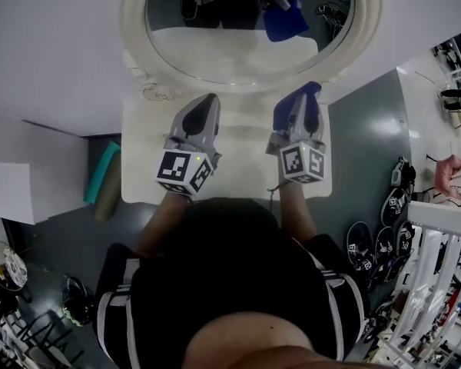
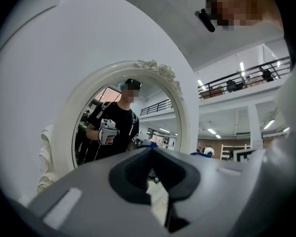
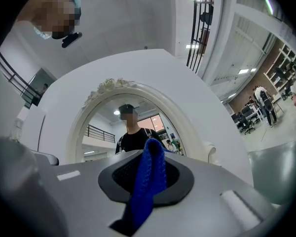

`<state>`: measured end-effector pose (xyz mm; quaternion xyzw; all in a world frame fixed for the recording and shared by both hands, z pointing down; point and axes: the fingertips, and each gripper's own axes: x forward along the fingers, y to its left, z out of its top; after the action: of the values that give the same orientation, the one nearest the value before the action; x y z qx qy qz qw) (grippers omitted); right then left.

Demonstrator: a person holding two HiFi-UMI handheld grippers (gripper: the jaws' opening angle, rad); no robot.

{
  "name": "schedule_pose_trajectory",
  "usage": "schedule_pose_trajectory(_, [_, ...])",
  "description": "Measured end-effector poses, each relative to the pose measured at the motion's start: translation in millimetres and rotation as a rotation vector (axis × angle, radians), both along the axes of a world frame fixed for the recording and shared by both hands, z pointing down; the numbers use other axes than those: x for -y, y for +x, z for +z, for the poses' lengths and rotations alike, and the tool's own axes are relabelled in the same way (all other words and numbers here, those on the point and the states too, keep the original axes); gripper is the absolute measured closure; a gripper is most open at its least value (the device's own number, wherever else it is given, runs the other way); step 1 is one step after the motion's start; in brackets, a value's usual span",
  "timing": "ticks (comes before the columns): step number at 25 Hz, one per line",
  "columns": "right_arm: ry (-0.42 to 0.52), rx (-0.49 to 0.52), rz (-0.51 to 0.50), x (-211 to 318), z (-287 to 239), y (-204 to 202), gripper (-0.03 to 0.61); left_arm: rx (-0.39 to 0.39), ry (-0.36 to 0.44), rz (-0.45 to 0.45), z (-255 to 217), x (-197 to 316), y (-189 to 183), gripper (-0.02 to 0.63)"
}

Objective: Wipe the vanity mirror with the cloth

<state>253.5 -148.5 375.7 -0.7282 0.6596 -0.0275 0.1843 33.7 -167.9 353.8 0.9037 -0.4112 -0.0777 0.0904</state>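
Pre-wipe stage: right gripper (image 3: 149, 174) pinches blue cloth (image 3: 147, 194), left gripper (image 2: 151, 174) pressed together and empty, both at 6 o'clock of vanity mirror (image 1: 238, 48); next move probably raises cloth to it.

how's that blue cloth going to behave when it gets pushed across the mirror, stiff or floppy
Probably floppy: the blue cloth folds and bunches where the right gripper pinches it. Its knitted-looking weave suggests it is light. Only a small tuft passes the tips, so it may fold over against the vanity mirror.
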Motion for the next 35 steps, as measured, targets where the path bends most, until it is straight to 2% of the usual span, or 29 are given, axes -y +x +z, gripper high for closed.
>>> schedule_pose_trajectory(6, [0.049, 0.022, 0.013, 32.6, -12.8, 23.9, 0.540, 0.017, 0.022, -0.006, -4.1, 17.4, 18.1, 0.603])
schedule_pose_trajectory(15, [0.133, 0.061, 0.067, 71.1, -28.8, 60.8, 0.540, 0.031, 0.010, -0.027, 5.3, 41.0, 29.9, 0.602])
schedule_pose_trajectory(25, [0.189, 0.109, 0.074, 105.2, -33.1, 63.4, 0.540, 0.044, -0.007, -0.032, 7.9, 61.8, 29.6, 0.602])
schedule_pose_trajectory(35, [0.300, 0.176, 0.087, 114.8, -42.2, 67.0, 0.540, 0.048, -0.025, -0.036, 13.3, 73.6, 28.2, 0.603])
